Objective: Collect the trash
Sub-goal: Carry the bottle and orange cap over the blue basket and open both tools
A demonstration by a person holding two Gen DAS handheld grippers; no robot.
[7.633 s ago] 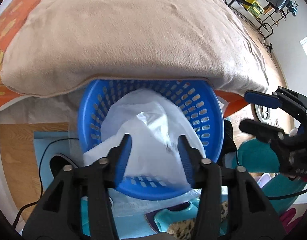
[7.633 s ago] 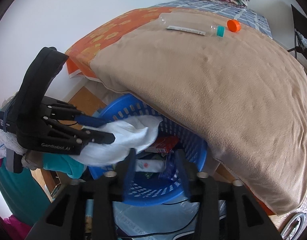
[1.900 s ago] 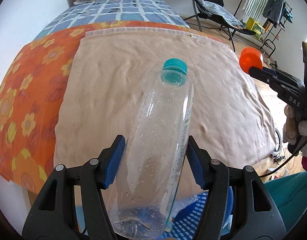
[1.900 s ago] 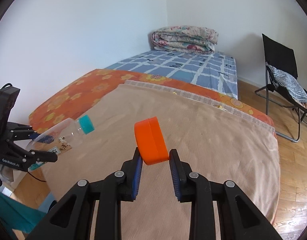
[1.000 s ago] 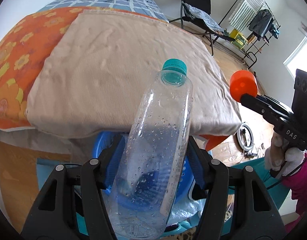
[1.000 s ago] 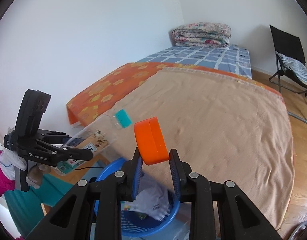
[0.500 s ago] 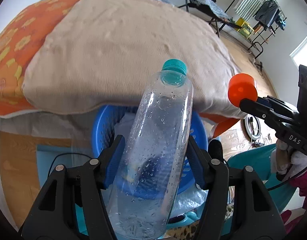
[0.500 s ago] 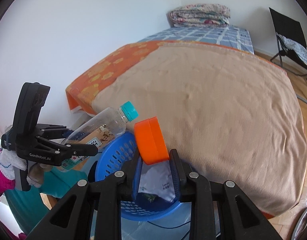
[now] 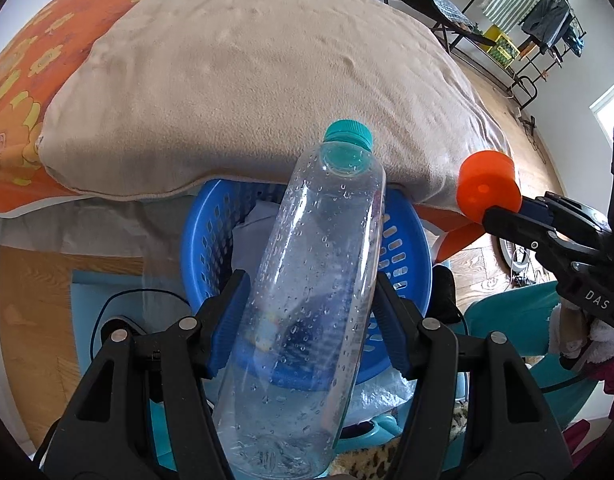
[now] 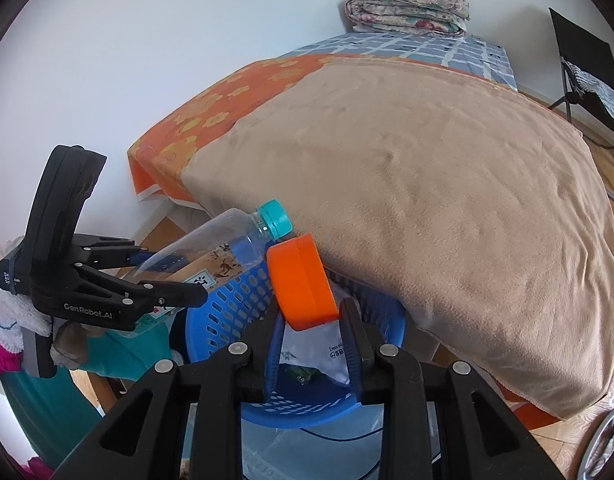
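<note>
Left gripper (image 9: 307, 320) clamped on clear plastic bottle (image 9: 311, 300), pads pressing both sides of its body; teal cap (image 9: 348, 133) pointing away, toward bed edge. Right gripper (image 10: 309, 330) clamped narrow on orange lid (image 10: 301, 286), held on edge between pads. Both items above blue basket (image 9: 403, 248), which sits on floor, tucked partly under overhanging edge of tan blanket (image 9: 267, 80). Basket holds white plastic bag (image 10: 327, 354) and small scraps. Orange flowered sheet (image 10: 235, 92) along blanket's far side.

Left gripper (image 9: 307, 312) clamped on clear bottle (image 9: 307, 280) — teal cap (image 9: 348, 133) forward — above blue basket (image 9: 403, 256) beside bed (image 9: 247, 80).
</note>
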